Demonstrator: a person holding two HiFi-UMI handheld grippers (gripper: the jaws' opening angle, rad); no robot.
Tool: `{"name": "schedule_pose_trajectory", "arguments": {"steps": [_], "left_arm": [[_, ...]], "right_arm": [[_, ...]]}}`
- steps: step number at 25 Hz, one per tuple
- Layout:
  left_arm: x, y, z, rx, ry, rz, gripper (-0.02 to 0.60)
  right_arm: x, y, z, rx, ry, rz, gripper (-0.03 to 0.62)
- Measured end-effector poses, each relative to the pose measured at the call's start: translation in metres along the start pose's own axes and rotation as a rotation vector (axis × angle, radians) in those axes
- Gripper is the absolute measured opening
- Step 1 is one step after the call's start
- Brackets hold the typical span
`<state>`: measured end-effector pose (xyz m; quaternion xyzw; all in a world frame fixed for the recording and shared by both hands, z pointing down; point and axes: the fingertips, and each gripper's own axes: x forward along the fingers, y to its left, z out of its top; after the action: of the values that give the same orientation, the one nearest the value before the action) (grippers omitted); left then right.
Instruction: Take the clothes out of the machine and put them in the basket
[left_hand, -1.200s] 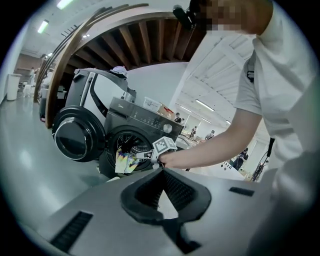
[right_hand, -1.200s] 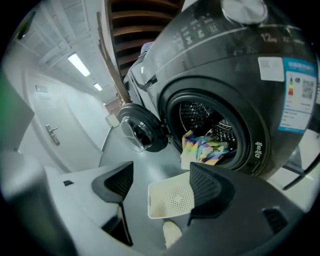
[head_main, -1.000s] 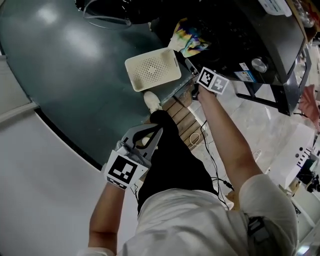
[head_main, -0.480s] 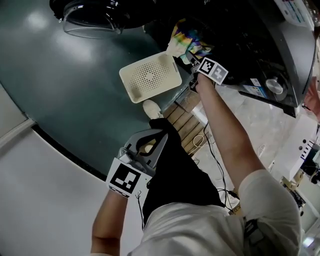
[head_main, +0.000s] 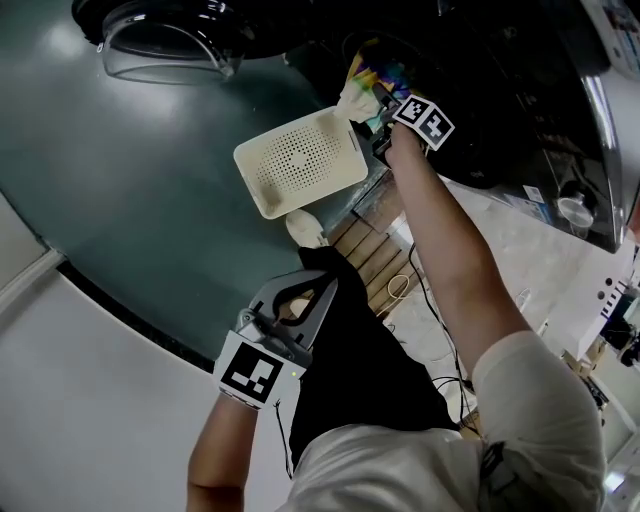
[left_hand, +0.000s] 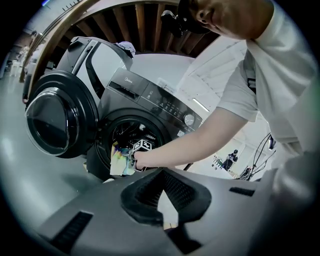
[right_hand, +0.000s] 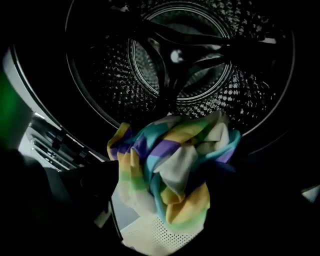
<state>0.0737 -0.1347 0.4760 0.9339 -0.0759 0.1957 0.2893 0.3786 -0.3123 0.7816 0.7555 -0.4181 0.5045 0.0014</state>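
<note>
Head view: the right gripper (head_main: 383, 116) is held at the mouth of the machine (head_main: 520, 90), toward 12 o'clock, its jaws closed on a striped cloth (head_main: 368, 82). The basket (head_main: 262, 195) is set on the floor at 7 o'clock from the cloth, and the left gripper (head_main: 318, 285) is kept low.

Left gripper view: its jaws are seen together, with nothing between them. A pale brand mark on the panel is too small to be read – the same is true of the panel print.

Right gripper view: the cloth is bunched between the jaws in front of the drum (right_hand: 180, 55) and hangs loose toward 6 o'clock. A trailing fold could probably be snagged on the door rim, or the bundle could be dropped beside the basket.
</note>
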Motion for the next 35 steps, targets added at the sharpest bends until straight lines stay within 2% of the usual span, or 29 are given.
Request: {"name": "schedule_pose_trajectory", "arguments": {"steps": [6, 16, 19, 23, 25, 29, 32, 35], "left_arm": [[0.007, 0.014, -0.012, -0.034, -0.005, -0.005, -0.005], [0.021, 0.032, -0.022, -0.025, 0.019, -0.033, -0.003], [0.026, 0.032, -0.019, -0.014, 0.021, -0.047, -0.003], [0.029, 0.033, -0.014, -0.023, 0.006, -0.054, -0.005], [0.028, 0.034, -0.015, -0.032, 0.004, -0.051, -0.003], [0.023, 0.031, -0.018, -0.03, 0.007, -0.035, -0.003], [0.015, 0.022, -0.023, -0.035, 0.008, -0.031, -0.003], [0.007, 0.013, -0.023, -0.026, -0.004, -0.019, -0.003]], "right_arm": [[0.033, -0.011, -0.001, -0.011, 0.023, -0.071, 0.523], [0.055, -0.015, 0.001, -0.084, 0.038, -0.115, 0.512], [0.053, -0.014, 0.0, -0.108, 0.045, -0.104, 0.437], [0.053, -0.006, 0.0, -0.14, 0.055, -0.049, 0.268], [0.051, -0.003, 0.0, -0.158, 0.06, -0.026, 0.218], [0.041, -0.002, 0.009, -0.181, 0.046, 0.006, 0.169], [0.022, -0.001, 0.01, -0.192, 0.022, 0.024, 0.158], [0.001, 0.006, 0.012, -0.246, 0.008, 0.05, 0.155]]}}
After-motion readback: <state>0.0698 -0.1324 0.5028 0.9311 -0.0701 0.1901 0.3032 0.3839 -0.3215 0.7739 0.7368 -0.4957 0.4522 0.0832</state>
